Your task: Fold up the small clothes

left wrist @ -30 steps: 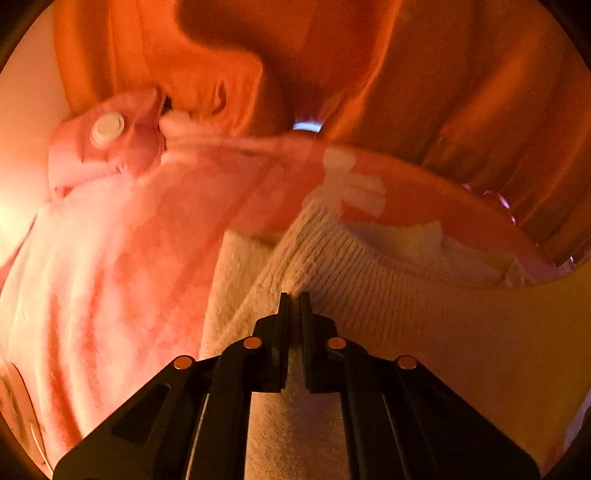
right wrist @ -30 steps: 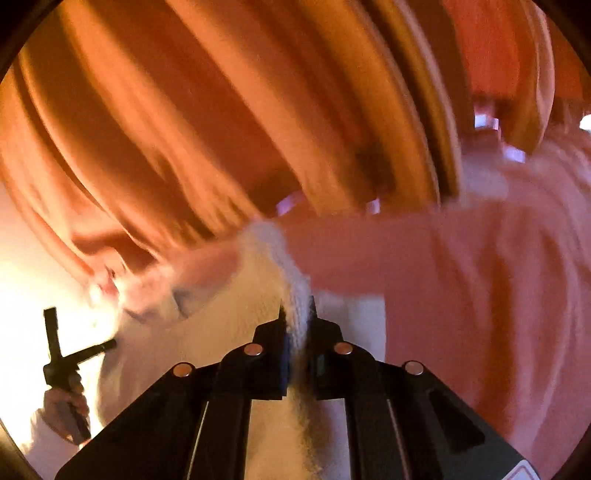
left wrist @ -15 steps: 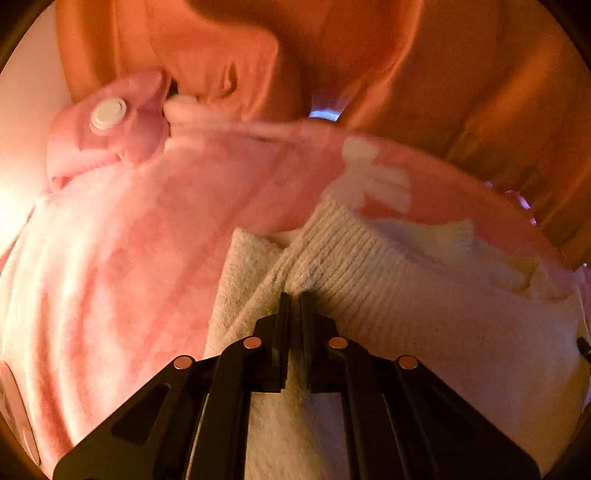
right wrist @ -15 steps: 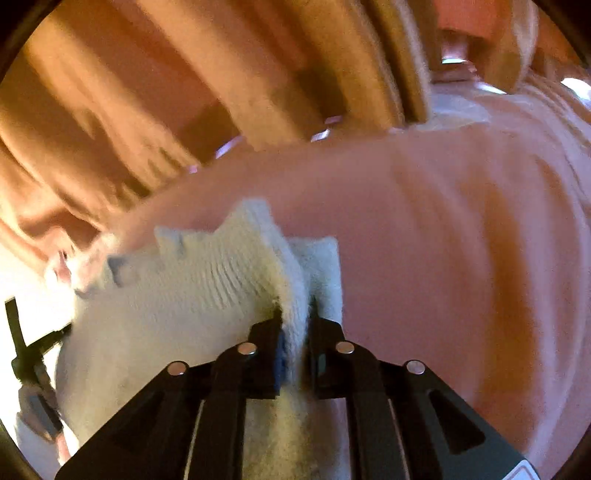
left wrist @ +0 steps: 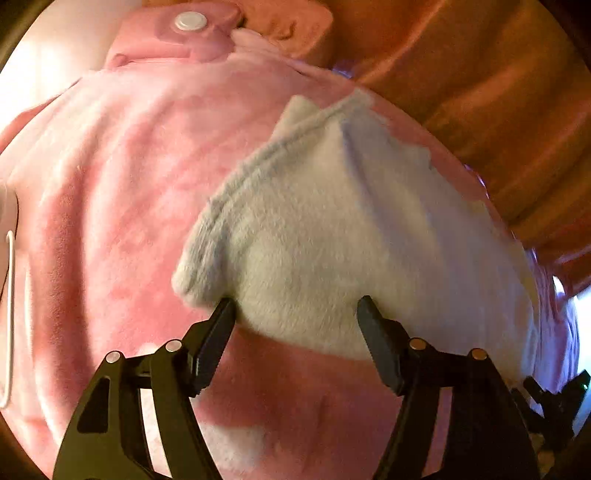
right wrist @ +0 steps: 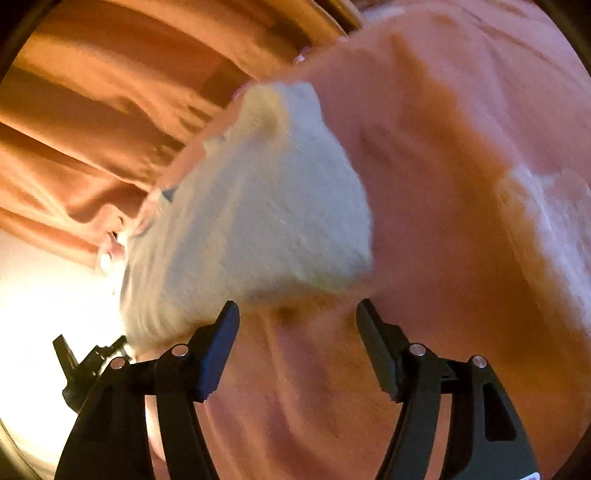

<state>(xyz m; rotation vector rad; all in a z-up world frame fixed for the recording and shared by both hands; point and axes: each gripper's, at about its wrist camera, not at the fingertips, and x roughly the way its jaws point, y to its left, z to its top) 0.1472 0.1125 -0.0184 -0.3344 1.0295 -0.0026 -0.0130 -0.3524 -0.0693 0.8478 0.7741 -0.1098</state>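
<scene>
A small cream knitted garment [left wrist: 332,236] lies folded on a pink fleece blanket [left wrist: 110,192]. My left gripper [left wrist: 295,314] is open, its fingertips at the garment's near edge, holding nothing. In the right wrist view the same cream garment [right wrist: 258,206] lies on the pink blanket [right wrist: 461,184]. My right gripper [right wrist: 297,314] is open just below the garment's near edge, holding nothing. The right gripper's black tip shows at the lower right of the left wrist view [left wrist: 554,398], and the left gripper shows at the lower left of the right wrist view [right wrist: 85,369].
Orange curtains [right wrist: 92,110] hang behind the blanket. A pink flap with a white snap button [left wrist: 190,20] sits at the blanket's far edge. A white patch [right wrist: 546,214] marks the blanket at the right. Bright light washes out the left side.
Both grippers were shut on the cream garment and held it up. They lowered it onto the pink blanket and opened, letting it go.
</scene>
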